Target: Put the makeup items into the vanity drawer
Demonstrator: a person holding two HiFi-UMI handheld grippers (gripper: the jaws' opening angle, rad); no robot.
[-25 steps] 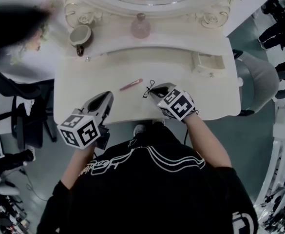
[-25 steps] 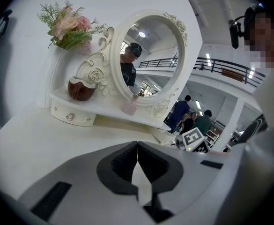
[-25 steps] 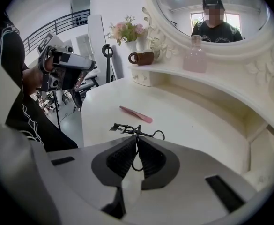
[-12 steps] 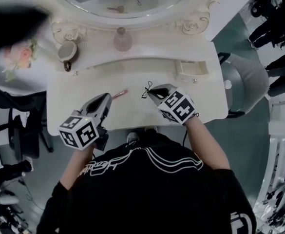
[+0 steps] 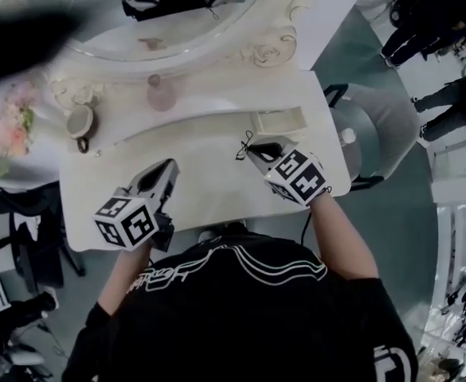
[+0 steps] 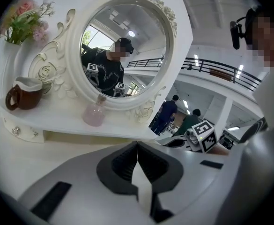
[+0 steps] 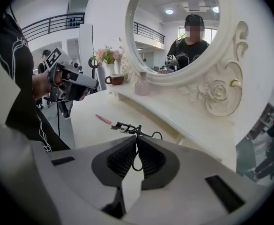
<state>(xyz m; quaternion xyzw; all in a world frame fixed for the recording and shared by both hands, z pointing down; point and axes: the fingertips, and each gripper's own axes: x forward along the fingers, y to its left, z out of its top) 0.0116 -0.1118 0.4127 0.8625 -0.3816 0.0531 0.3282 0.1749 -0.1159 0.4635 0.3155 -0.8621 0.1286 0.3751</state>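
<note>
While pinched by one loop in right hand-held gripper (image 7: 137,142), eyelash curler (image 7: 126,127) liable to pivot, snag drawer (image 5: 278,116) rim; left hand-held gripper (image 6: 137,146) clenched, empty.

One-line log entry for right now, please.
right gripper: shut on eyelash curler | left gripper: shut, empty | drawer: open | pink stick: on tabletop
</note>
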